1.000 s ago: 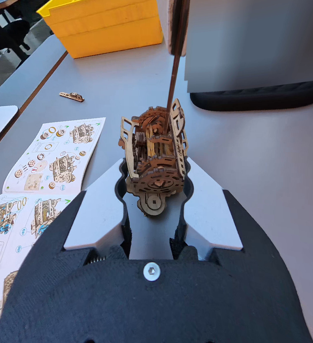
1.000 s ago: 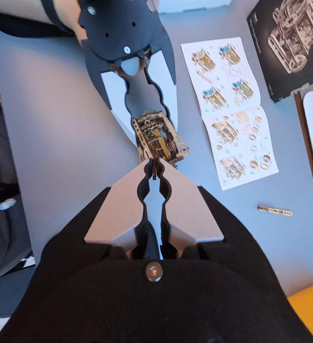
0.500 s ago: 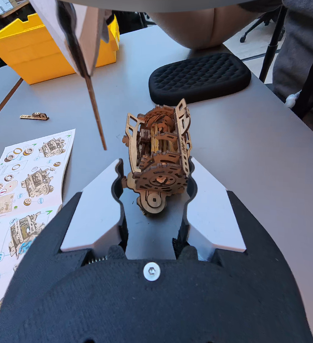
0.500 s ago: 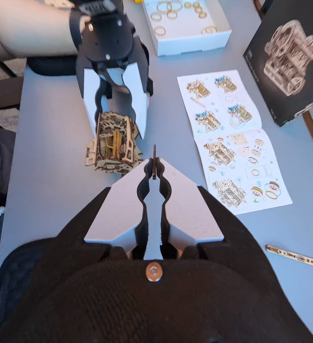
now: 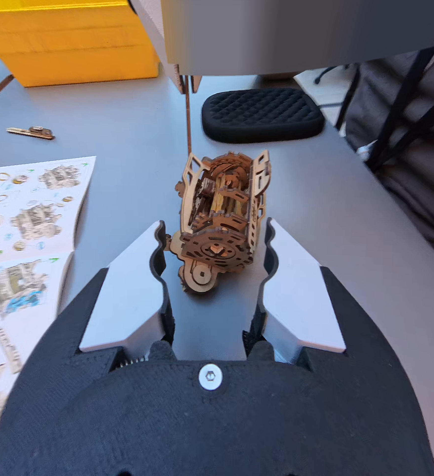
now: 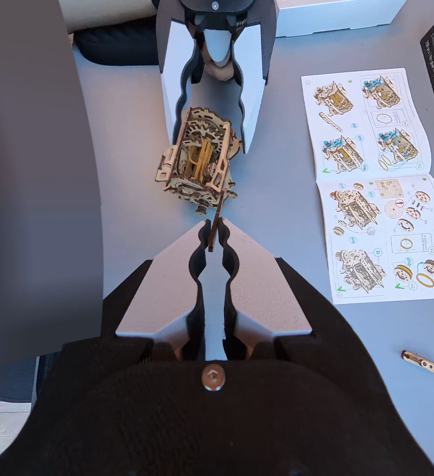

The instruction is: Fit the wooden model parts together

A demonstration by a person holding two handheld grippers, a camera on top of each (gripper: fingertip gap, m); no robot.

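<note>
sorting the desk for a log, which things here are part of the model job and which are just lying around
In use:
- wooden model
- thin wooden strip in the right gripper
- left gripper, open around the model

Lying about:
- instruction sheet
- loose wooden piece
- yellow bin
- black pad
- white box

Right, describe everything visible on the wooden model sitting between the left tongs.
The wooden model is a partly built laser-cut plywood mechanism: pale side frames, darker gears, yellow rubber bands strung inside. It rests on the grey table, lying on its side. The open left tongs flank it. A thin wooden strip, held by the right tongs, reaches its far corner.
</note>
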